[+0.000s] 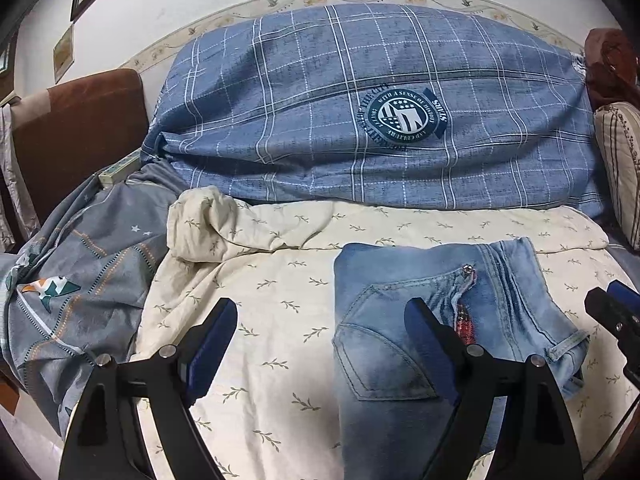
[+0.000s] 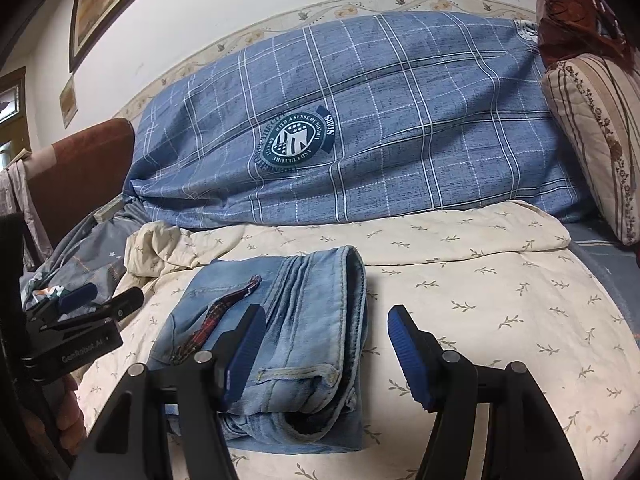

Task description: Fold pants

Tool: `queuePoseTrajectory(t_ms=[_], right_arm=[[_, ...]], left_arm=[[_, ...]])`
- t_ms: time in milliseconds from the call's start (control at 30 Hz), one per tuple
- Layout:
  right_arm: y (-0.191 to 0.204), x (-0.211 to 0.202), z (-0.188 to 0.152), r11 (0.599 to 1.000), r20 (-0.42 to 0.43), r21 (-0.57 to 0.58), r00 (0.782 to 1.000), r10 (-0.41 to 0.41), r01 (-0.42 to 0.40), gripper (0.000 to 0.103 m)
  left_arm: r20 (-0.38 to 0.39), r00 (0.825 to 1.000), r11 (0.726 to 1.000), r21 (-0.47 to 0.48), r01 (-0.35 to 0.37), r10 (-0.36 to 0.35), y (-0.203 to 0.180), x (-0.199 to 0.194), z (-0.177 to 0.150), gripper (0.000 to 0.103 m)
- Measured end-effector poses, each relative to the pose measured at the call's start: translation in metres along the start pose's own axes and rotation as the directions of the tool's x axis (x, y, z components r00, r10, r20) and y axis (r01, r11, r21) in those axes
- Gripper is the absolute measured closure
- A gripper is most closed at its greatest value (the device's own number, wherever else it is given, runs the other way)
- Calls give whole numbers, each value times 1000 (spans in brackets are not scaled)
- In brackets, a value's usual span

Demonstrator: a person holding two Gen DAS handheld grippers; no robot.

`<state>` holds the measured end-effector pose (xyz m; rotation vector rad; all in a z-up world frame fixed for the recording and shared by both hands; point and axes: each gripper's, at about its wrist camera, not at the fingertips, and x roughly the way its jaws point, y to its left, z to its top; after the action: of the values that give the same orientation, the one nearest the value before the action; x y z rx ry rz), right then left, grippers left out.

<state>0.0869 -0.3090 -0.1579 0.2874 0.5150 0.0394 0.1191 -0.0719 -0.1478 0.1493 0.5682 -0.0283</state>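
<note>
**Folded jeans on the bed, both grippers spread above them**

The left gripper (image 1: 320, 344) hangs with its jaws spread wide and nothing between the pads; its right finger (image 1: 430, 344) sits over the jeans' back pocket, its left finger over bare sheet. The right gripper (image 2: 326, 350) is also spread and holds nothing, its left finger (image 2: 244, 348) above the jeans' waistband edge, the right one above the sheet. The jeans (image 2: 280, 320) lie folded into a compact stack on the cream leaf-print sheet (image 2: 480, 300), a red plaid lining showing at the fly. To the left lies a rumpled grey cover (image 1: 80, 280). Behind the sheet, a large blue checked pillow (image 1: 360, 100) with a round badge leans against the wall.
</note>
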Motion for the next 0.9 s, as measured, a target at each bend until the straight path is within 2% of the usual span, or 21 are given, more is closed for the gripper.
queuePoseTrajectory(t_ms=[67,167,300,500,900], right_arm=[[2,-1,-1,1000,4,-7,1000,0,0,36],[3,-1,-1,1000,6,-8,1000,2,-2,36],[2,-2,-1,1000,14,-3,1000,0,0,36],[0,-3,0,1000,19,7,1000,2,-2,36],[-1,-4,0,1000,24,9,1000,-6,6,35]], left_arm=[[4,1000,1000,-3,-6,6,1,-1,0,16],[25,1000,1000,-8,-16,16,1,-5,0,4],[63,998,1000,4,-18,18,0,-11,1,4],[48,999,1000,7,22,-22,-2,-10,1,4],[47,999,1000,-11,7,-6,2,-11,1,4]])
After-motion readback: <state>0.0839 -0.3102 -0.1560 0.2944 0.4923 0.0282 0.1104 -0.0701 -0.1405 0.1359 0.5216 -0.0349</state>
